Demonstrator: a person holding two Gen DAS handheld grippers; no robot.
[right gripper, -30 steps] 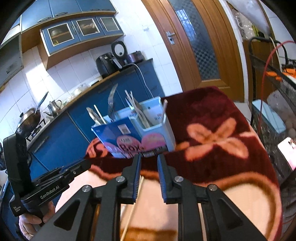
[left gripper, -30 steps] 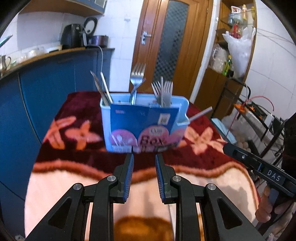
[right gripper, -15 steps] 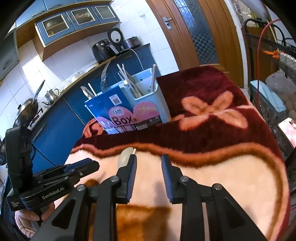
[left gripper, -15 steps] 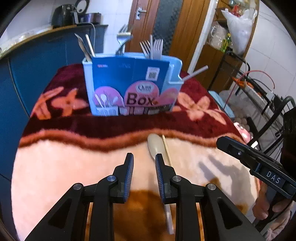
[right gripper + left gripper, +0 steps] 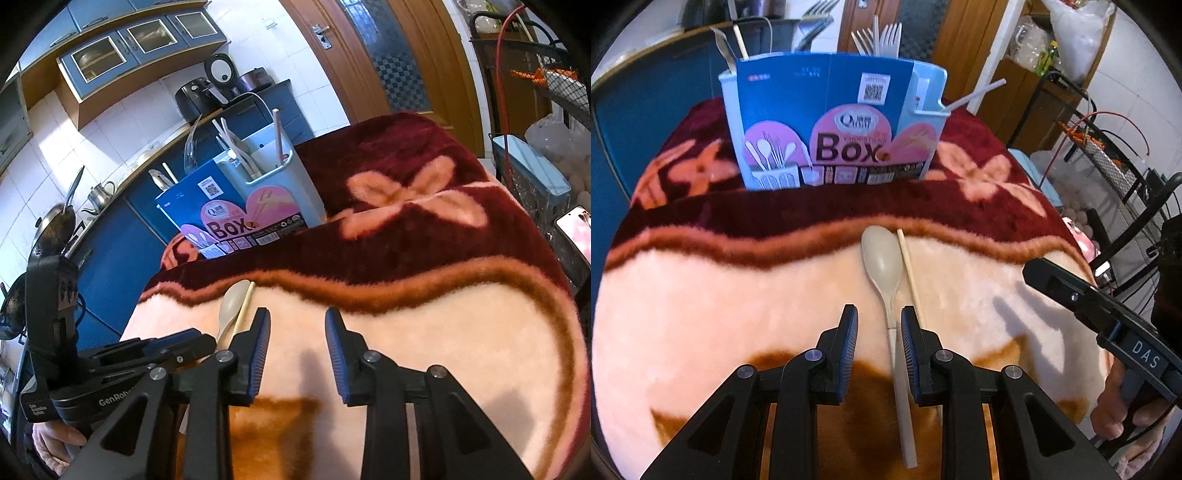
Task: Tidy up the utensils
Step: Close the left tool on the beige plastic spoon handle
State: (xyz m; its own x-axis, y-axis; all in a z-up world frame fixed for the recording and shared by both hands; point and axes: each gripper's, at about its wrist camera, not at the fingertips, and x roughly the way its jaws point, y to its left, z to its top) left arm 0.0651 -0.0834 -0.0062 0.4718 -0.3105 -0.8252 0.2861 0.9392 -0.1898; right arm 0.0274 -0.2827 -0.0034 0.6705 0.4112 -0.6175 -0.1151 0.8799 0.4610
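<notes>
A beige spoon (image 5: 882, 262) and a single chopstick (image 5: 910, 273) lie side by side on the blanket (image 5: 701, 295). My left gripper (image 5: 879, 325) is open, its fingers either side of the spoon's handle, not closed on it. Behind stands a light blue utensil box (image 5: 834, 125) holding forks, knives and a chopstick. In the right wrist view the spoon (image 5: 231, 302) and chopstick (image 5: 243, 306) lie left of my open, empty right gripper (image 5: 297, 328); the box (image 5: 251, 199) is farther back.
The blanket-covered table drops off at its far and right edges. Blue kitchen cabinets (image 5: 110, 251) run along the left. A wire rack with red cables (image 5: 1108, 155) stands at the right. A wooden door (image 5: 399, 55) is behind.
Both grippers pulled back from the box and tilted down toward the blanket. The left one now straddles the spoon's handle; the right one has opened wider.
</notes>
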